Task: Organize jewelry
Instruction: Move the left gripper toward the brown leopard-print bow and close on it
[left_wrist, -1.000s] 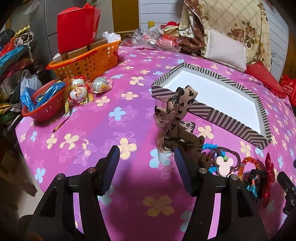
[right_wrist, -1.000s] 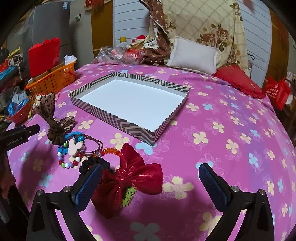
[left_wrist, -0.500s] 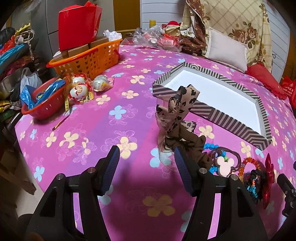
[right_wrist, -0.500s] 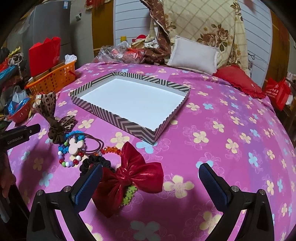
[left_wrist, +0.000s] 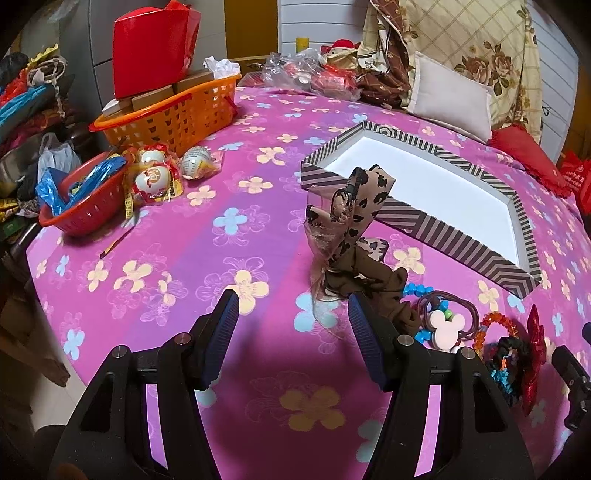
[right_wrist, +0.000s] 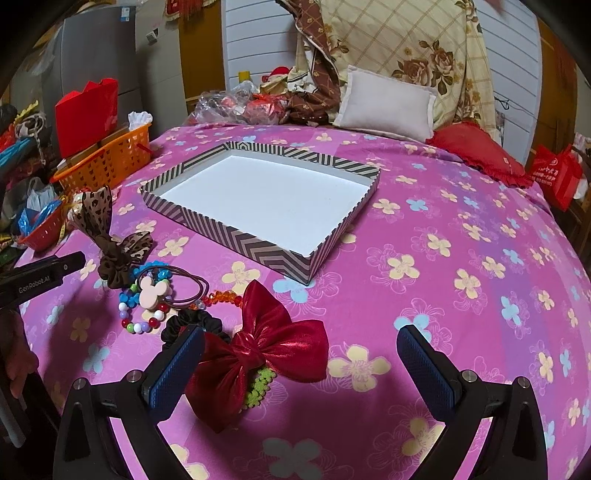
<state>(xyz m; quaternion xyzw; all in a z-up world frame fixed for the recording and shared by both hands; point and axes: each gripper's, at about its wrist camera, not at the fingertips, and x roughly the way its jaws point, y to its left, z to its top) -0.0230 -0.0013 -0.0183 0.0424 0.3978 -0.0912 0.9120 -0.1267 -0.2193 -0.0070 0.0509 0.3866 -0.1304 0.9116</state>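
Jewelry pile: red satin bow (right_wrist: 258, 343), black scrunchie (right_wrist: 184, 325), bead bracelets (right_wrist: 142, 321), mouse-head hair tie (right_wrist: 153, 291) and leopard-print bow (right_wrist: 107, 225), bunched at lower left of the right wrist view, on the pink flowered cloth (right_wrist: 443, 258).
Handling: all look light and soft; the satin may slide between pads, beads roll and elastics stretch. Best taken at the bow's centre knot or a scrunchie's bunched fabric.
Destination: striped tray (right_wrist: 258, 251), empty, at frame centre, just above the pile.
Right gripper (right_wrist: 299, 363): jaws spread wide, nothing held; the red bow lies between the fingertips, nearer the left pad.
Left gripper (left_wrist: 291, 325): wide open, empty, the leopard-print bow (left_wrist: 351, 229) just beyond its right finger.
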